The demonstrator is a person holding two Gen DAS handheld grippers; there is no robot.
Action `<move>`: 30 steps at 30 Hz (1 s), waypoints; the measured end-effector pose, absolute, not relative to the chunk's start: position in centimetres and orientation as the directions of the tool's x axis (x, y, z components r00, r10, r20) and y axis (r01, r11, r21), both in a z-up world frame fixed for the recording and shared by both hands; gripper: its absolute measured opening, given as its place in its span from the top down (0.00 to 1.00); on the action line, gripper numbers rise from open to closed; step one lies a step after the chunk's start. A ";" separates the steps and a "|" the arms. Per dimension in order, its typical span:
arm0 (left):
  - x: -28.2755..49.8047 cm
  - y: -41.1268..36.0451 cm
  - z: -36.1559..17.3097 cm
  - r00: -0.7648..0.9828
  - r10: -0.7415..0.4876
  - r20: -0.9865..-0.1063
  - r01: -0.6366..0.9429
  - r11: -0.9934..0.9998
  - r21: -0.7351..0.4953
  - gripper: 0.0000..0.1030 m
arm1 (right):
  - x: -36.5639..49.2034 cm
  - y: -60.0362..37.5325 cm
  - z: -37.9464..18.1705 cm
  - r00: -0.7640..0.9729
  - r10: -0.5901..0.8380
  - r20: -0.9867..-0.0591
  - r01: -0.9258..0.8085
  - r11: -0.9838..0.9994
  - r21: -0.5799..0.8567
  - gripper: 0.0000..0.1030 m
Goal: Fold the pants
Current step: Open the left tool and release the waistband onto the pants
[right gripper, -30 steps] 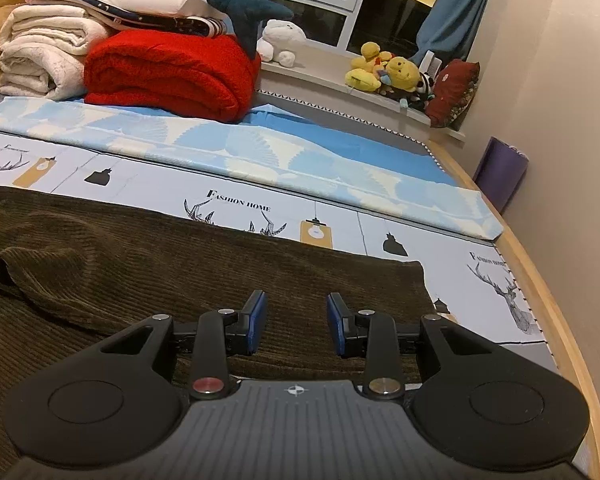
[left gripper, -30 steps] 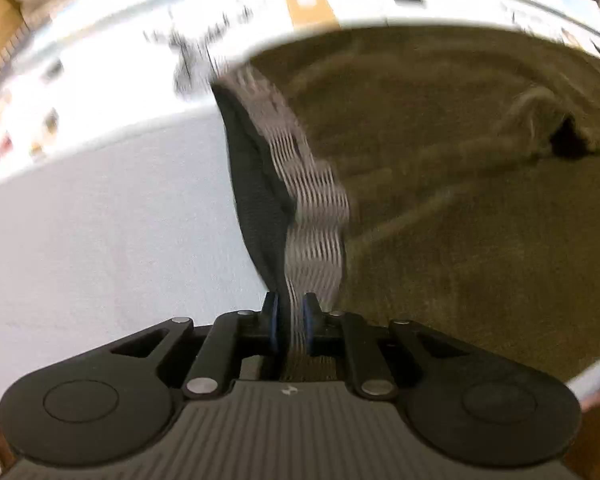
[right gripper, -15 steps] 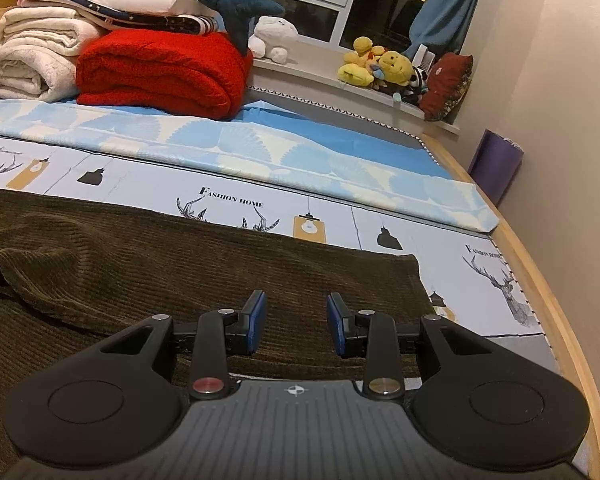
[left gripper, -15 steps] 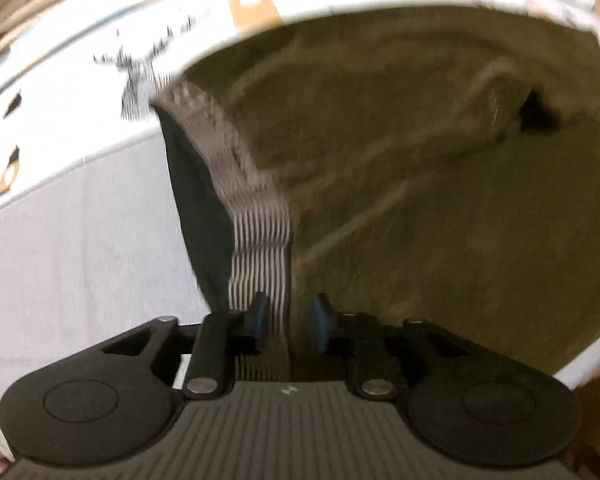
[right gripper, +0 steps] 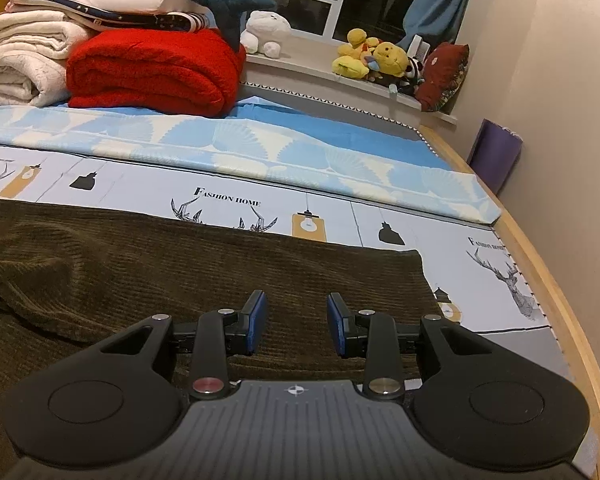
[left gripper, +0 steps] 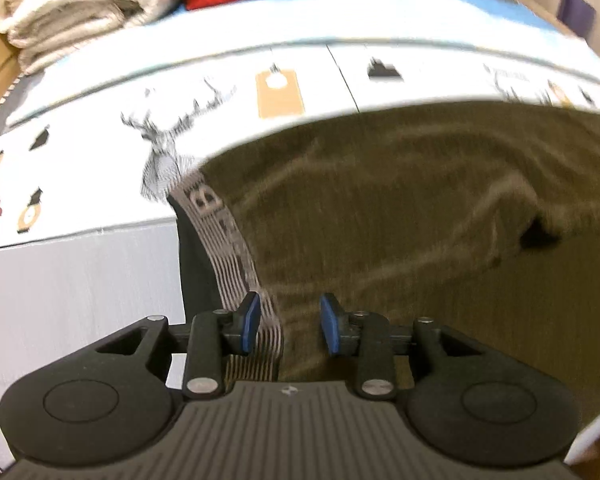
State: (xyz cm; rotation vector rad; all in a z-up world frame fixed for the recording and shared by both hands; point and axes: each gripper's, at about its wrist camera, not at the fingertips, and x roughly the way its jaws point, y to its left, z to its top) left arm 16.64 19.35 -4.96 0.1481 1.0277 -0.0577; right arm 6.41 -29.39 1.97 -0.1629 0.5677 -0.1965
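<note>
- Brown ribbed pants (right gripper: 204, 280) lie spread out on the bed sheet (right gripper: 480, 264), filling the picture from 6 to 9 o'clock.
- A second ago the left gripper (left gripper: 288, 330) was pinching the striped waistband (left gripper: 236, 264). Now its jaws are apart, and the band lies loose at about 11 o'clock from them.
- So that end of the pants has been let go and put down.
- The right gripper (right gripper: 296, 326) is wide apart too, holding nothing, just over the cloth.
- I think a fresh grab comes next, to make the next fold.

home bedroom | bed sheet (right gripper: 228, 188) | stuffed toys (right gripper: 376, 62) on windowsill (right gripper: 320, 74)
</note>
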 end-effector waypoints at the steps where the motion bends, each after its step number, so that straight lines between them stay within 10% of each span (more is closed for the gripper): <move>1: 16.9 19.2 -4.5 0.533 0.019 -0.846 0.100 0.991 0.085 0.60 | 6.5 -29.4 2.0 0.826 -0.231 -0.513 0.143 0.968 -0.205 0.66; 26: 23.3 16.6 -1.3 0.703 0.104 -0.703 -0.111 0.993 0.036 0.58 | 9.0 -28.9 4.5 0.896 -0.282 -0.343 0.250 0.959 -0.135 0.68; 30: 24.6 18.2 -0.9 0.716 0.067 -0.695 -0.142 0.988 -0.052 0.36 | 9.3 -28.8 4.5 0.893 -0.265 -0.364 0.232 0.964 -0.132 0.52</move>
